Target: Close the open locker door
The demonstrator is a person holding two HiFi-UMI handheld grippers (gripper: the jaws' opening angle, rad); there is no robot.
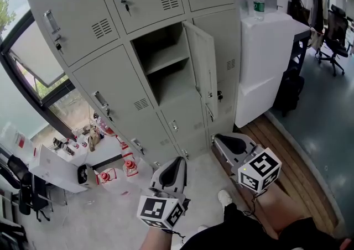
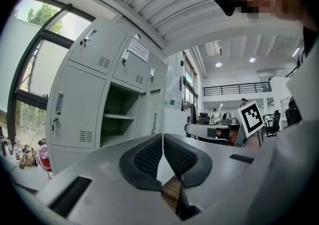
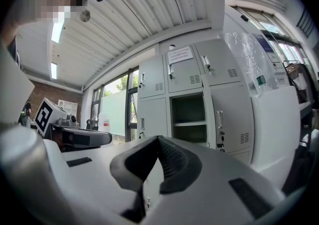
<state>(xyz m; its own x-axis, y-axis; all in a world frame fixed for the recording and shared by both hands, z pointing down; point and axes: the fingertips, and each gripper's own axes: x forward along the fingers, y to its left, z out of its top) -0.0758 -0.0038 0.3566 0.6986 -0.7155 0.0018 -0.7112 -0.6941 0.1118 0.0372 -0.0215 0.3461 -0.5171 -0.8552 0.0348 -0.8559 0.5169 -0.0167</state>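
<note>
The grey locker bank [image 1: 99, 77] fills the upper head view. One middle compartment [image 1: 166, 63] stands open, with a shelf inside and nothing on it. Its door [image 1: 202, 69] is swung out towards me on its right-hand hinge. My left gripper [image 1: 180, 161] is low in the view, shut and empty, pointing at the lockers' base. To its right my right gripper [image 1: 219, 139] is also shut and empty. Both are well short of the door. The open compartment [image 2: 119, 114] shows ahead of the left gripper [image 2: 163, 137], and the compartment [image 3: 188, 119] also shows beyond the right gripper [image 3: 158, 139].
A white cabinet [image 1: 271, 61] with a plastic bottle [image 1: 258, 1] on top stands right of the lockers. Red items [image 1: 130, 167] and a white box [image 1: 55, 168] lie on the floor at the left, by a window. A wooden floor strip [image 1: 287, 160] and an office chair [image 1: 334, 38] are at the right.
</note>
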